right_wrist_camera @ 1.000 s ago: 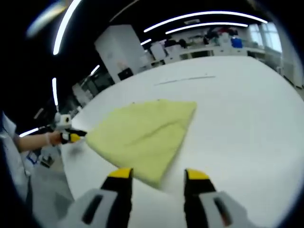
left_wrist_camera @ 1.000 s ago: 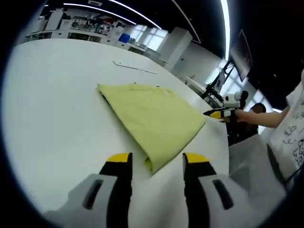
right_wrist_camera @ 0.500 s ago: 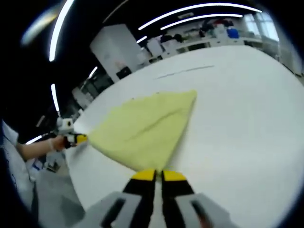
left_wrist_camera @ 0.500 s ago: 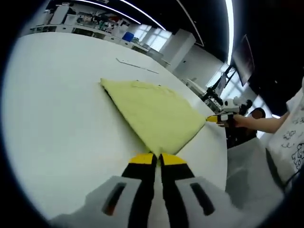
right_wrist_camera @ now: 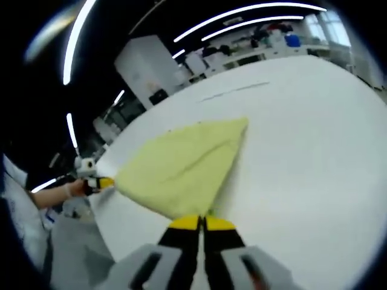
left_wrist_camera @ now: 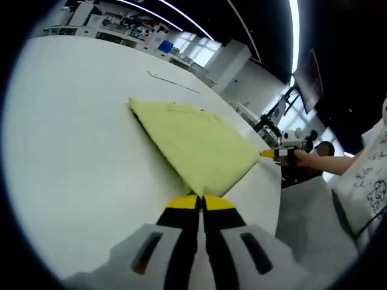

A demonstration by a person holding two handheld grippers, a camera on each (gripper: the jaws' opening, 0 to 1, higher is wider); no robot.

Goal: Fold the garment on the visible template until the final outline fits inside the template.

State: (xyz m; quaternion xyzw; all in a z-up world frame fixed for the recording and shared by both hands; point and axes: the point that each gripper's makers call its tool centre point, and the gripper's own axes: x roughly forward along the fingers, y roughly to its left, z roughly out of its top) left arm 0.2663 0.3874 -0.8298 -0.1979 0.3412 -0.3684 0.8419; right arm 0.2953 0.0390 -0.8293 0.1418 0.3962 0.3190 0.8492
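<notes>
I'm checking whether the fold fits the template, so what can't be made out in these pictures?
- Template outline: only a faint line on the table, too small in both views.
- Garment corners: hidden by the left gripper and right gripper in their own views.
- Fold layers: blurred in the right gripper view.

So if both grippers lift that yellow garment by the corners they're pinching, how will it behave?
The yellow garment will probably sag between the left gripper and right gripper; it lies flat and layered, like soft cloth. It looks light for its size. The folded layers may slip apart, since only the corners are clamped.
</notes>
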